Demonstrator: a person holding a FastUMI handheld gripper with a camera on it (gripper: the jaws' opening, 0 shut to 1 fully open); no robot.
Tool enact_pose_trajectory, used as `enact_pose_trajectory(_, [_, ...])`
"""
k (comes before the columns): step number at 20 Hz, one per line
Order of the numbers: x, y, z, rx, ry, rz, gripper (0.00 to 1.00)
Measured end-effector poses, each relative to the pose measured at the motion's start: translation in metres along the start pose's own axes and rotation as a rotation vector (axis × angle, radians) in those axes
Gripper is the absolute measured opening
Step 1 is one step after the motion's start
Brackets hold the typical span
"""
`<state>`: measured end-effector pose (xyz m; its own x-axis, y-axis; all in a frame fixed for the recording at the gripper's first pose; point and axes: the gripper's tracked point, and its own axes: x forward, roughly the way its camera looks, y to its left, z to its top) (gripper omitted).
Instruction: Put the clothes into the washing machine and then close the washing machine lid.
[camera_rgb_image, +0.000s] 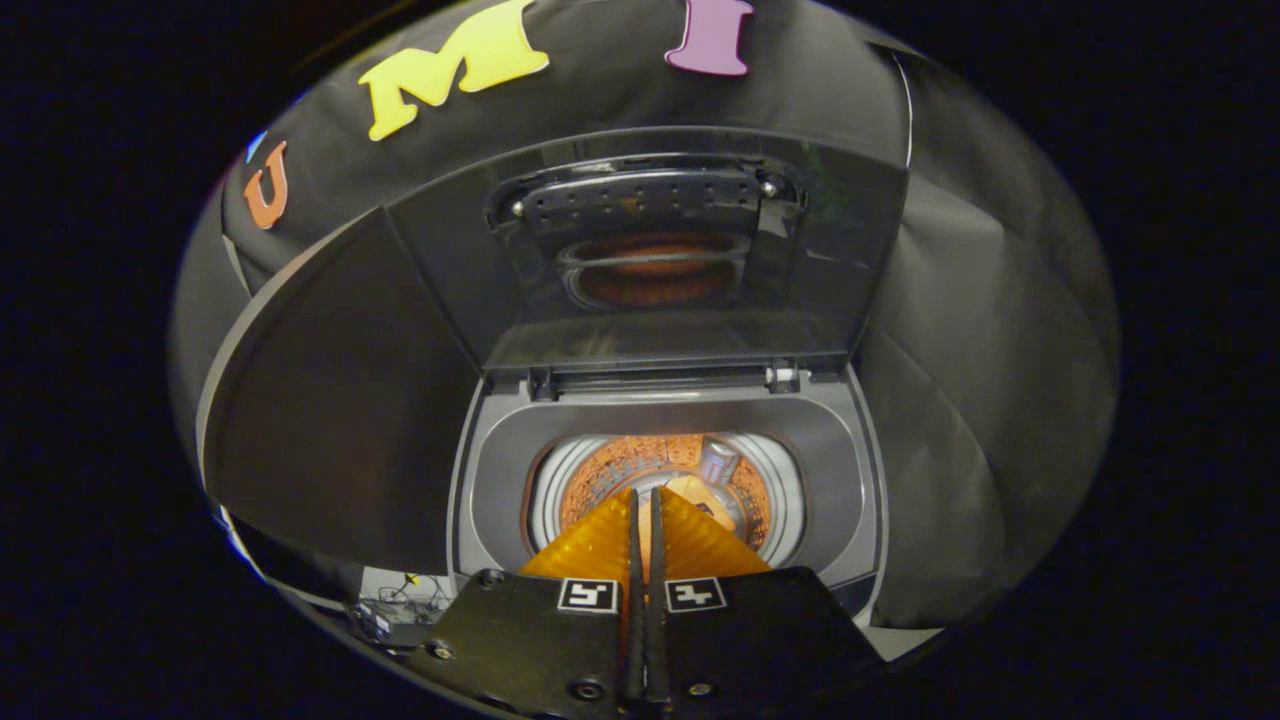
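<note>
The gripper (645, 495) hangs above the open top of the washing machine (500, 470), pointing down toward the drum (620, 460). Its two fingers (600, 540) lie pressed together with only a thin seam between them, and nothing is held between them. The fingertips sit over the near edge of the drum opening. The lid (650, 250) stands raised and upright behind the opening, hinged along the back edge of the machine, its inner face turned toward the camera and showing a dark handle part near the top. Inside the drum, just beyond the fingertips, pale and light-coloured cloth (715, 475) lies against the perforated wall; its exact shape cannot be made out. The grey top panel surrounds the drum opening on all sides. The booth wall (960, 330) of dark fabric rises behind and beside the machine.
</note>
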<state>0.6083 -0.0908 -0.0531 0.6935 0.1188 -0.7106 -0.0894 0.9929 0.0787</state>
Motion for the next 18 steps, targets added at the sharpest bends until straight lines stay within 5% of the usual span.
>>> enact_pose_trajectory(18, [0.005, -0.015, -0.017, -0.005, 0.082, -0.066, 0.04])
